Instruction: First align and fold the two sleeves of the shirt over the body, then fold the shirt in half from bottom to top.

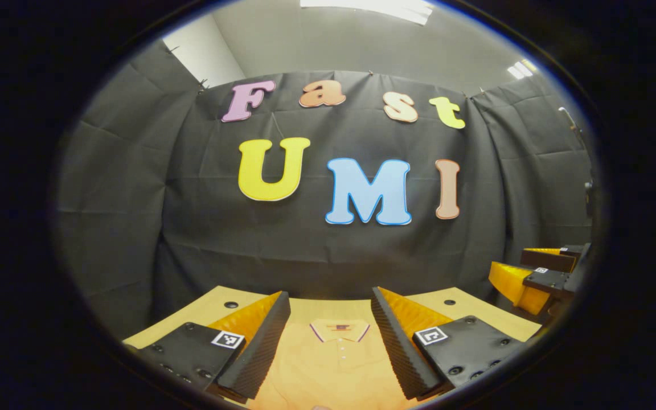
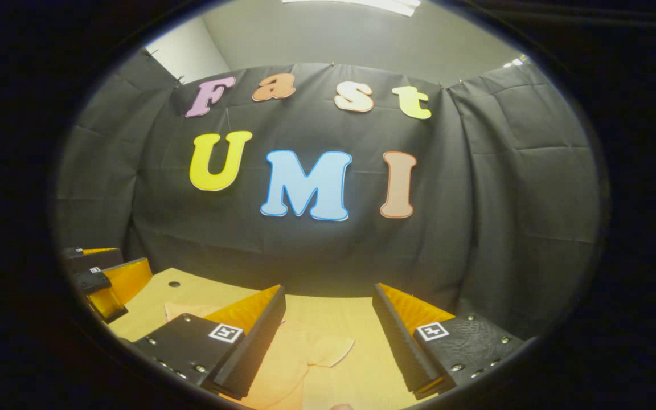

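The shirt [image 1: 333, 359] lies flat on the table [image 1: 214, 310], collar toward the black cloth wall [image 1: 316, 250]. The left gripper [image 1: 331, 336] hangs above the shirt's collar and buttons with its fingers spread wide, holding nothing. The right gripper [image 2: 328, 336] hangs over the shirt's sleeve [image 2: 331, 350], fingers likewise apart and empty.

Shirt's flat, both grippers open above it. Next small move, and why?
Probably lower the right gripper onto the sleeve lying between its fingers and close. The shirt looks unfolded, collar toward the wall; the left gripper hangs open over the chest.
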Available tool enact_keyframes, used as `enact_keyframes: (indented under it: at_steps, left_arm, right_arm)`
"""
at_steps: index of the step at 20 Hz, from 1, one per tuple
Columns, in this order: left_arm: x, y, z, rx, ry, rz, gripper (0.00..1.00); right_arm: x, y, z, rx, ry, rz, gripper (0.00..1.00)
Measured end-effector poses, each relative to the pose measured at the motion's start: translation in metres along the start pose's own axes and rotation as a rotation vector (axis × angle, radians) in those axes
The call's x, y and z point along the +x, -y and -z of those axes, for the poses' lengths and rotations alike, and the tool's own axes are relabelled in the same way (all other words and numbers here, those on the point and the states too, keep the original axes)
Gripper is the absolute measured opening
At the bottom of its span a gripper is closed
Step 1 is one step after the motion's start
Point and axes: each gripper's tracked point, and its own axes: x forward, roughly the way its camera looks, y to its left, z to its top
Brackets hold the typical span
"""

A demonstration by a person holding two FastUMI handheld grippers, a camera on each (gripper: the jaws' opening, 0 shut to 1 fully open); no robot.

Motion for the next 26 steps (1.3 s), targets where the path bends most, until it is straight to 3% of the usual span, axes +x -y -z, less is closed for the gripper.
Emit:
enact_keyframes:
  at_steps: [8,26]
  left_arm:
    - [0.006,0.002,0.007,0.001,-0.024,-0.003,0.93]
    - [0.032,0.004,0.020,0.020,-0.091,-0.056,0.93]
  right_arm:
    - [0.019,0.007,0.012,-0.016,-0.031,-0.005,0.95]
    - [0.144,0.028,0.149,-0.052,-0.341,-0.047,0.95]
